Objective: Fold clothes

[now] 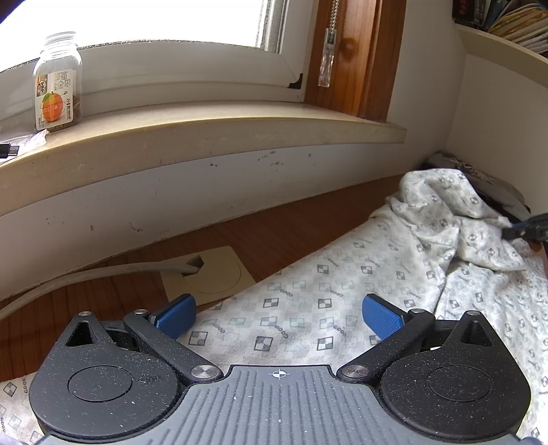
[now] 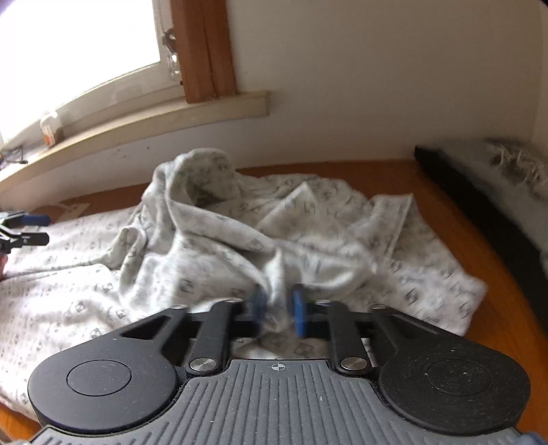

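Note:
A pale garment [image 1: 428, 246] printed with small checked squares lies on the wooden tabletop [image 1: 274, 219]. Its near part is spread flat and its far right part is bunched into a heap. My left gripper [image 1: 279, 311] hovers open just above the flat part, with nothing between its blue pads. In the right wrist view the garment [image 2: 212, 232] is rumpled into folds. There my right gripper [image 2: 278, 306] has its blue pads close together, pinching a ridge of the cloth. That view is blurred. The right gripper's tip [image 1: 527, 229] also shows at the heap's right edge.
A labelled glass jar [image 1: 58, 85] stands on the windowsill [image 1: 239, 123] behind the table. A grey cable [image 1: 85, 274] runs into a beige grommet plate [image 1: 209, 274] beside the cloth. A dark fringed item [image 2: 479, 191] lies along the table's right side. Books [image 1: 513, 24] fill a shelf above.

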Motion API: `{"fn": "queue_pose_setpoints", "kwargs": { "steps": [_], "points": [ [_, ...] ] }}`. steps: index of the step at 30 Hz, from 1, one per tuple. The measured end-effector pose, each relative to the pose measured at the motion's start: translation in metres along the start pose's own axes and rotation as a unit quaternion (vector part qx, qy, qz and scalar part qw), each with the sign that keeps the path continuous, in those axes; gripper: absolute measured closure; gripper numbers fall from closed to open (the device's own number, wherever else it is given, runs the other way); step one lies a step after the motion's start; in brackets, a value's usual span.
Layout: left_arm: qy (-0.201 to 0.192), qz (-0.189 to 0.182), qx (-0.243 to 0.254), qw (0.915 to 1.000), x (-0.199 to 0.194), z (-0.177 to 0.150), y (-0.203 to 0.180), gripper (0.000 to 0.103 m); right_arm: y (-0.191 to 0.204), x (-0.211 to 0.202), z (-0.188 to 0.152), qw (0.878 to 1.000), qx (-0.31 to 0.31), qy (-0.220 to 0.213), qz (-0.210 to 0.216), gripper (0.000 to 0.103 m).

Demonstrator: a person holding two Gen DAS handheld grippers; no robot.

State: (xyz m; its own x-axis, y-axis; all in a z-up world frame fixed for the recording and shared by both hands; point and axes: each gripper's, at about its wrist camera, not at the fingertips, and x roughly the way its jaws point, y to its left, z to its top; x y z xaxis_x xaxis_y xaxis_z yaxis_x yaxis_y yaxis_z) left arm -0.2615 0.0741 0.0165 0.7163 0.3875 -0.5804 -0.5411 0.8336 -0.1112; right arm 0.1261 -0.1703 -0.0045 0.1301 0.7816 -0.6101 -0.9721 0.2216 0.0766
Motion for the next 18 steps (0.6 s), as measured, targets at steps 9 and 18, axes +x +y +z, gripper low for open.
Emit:
{"fn": "queue_pose_setpoints", "kwargs": {
  "steps": [9,18],
  "points": [
    [0.000,-0.001,-0.001,1.0000,0.000,-0.001,0.001,0.000,0.030,-0.133,0.051,0.996,-0.027,-0.085,-0.029,0.093],
    [0.000,-0.004,-0.003,1.0000,0.000,-0.002,0.000,0.000,0.068,-0.111,0.059,0.994,-0.043,-0.096,-0.017,0.093]
  ]
}}
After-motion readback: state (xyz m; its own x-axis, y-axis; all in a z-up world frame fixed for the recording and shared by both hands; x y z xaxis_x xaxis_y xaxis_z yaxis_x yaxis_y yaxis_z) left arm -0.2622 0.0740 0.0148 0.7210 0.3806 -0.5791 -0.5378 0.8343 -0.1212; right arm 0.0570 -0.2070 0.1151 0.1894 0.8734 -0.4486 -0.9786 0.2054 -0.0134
